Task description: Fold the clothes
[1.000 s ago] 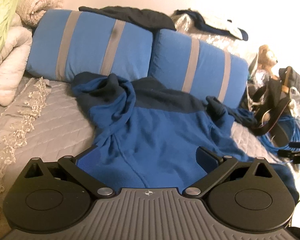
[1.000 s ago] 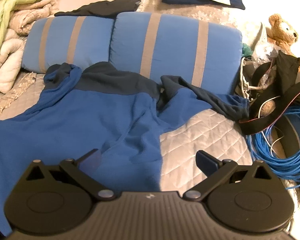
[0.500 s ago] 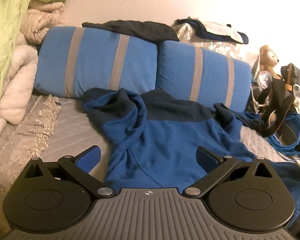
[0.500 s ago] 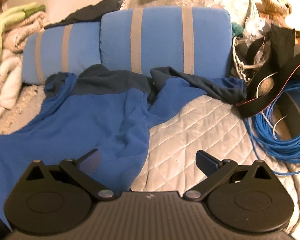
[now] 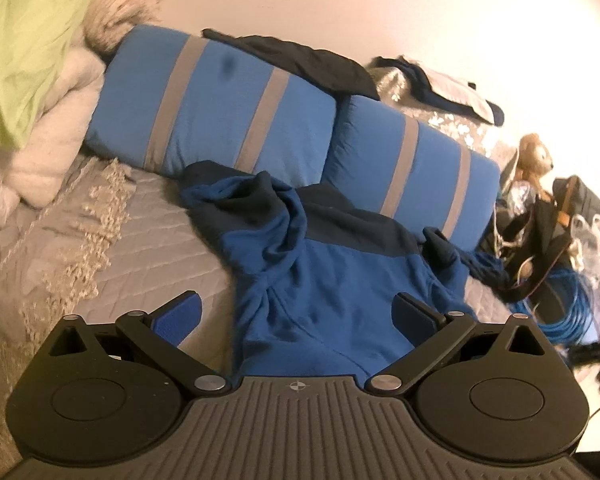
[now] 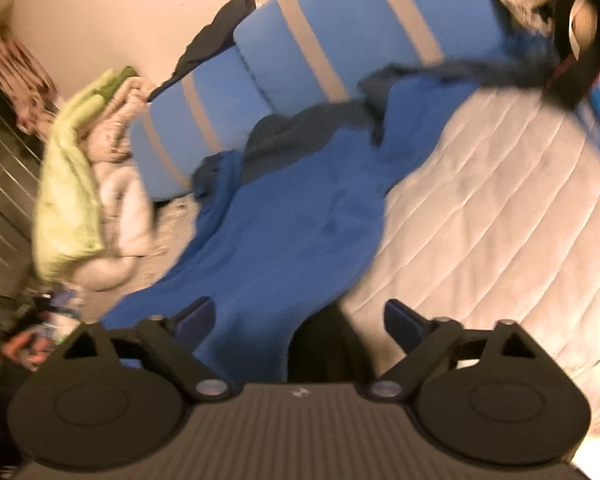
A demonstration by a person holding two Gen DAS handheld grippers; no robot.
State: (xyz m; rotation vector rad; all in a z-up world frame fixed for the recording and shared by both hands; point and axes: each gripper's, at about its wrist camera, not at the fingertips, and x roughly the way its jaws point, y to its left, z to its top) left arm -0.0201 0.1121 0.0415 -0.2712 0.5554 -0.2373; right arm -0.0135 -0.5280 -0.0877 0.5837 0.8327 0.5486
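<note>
My blue sweatshirt lies spread across the middle of the quilted bed, its dark yoke up against the two striped pillows, so the body is flat enough to fold. Its one sleeve is bunched over the chest at centre left, which I judge needs straightening first. My left gripper is spread wide, holding nothing, with the hem just ahead of it. My right gripper, tilted and blurred, is closing its jaws around the hem edge at the lower centre; the pads are not yet pressing on cloth.
</note>
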